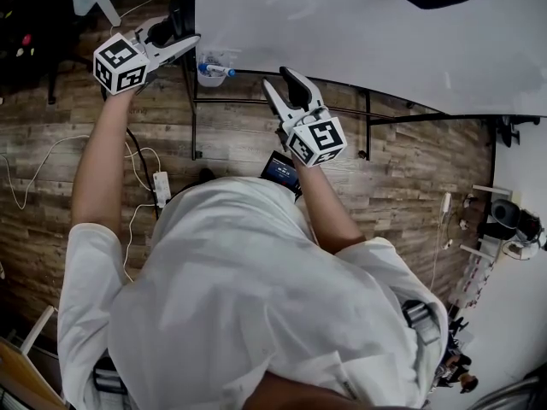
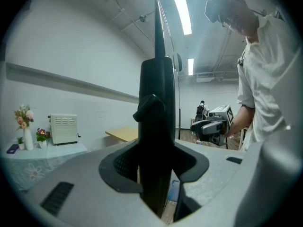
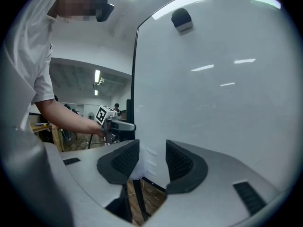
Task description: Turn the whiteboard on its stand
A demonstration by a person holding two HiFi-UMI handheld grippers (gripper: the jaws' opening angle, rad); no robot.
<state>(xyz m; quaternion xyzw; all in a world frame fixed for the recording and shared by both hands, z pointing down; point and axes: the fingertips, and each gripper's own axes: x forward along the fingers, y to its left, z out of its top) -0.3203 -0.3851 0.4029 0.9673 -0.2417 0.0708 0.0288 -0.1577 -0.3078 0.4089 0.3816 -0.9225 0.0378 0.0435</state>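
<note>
- My left gripper (image 2: 156, 164) is clamped on the whiteboard's (image 1: 342, 24) black side frame (image 2: 157, 126). My right gripper (image 3: 152, 162) gapes at the board's lower edge, pads apart and empty.
- The board stands before me, smooth and glossy white, with a black block (image 3: 182, 19) stuck on it.
- Below are thin black stand bars (image 1: 256, 101), a cup of markers (image 1: 214, 68), rough wood planks (image 1: 410, 178) and trailing white cables (image 1: 137, 161).

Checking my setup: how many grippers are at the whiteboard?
2. The left gripper clamps the whiteboard's black left edge; the right gripper, jaws apart, is by its lower edge.
</note>
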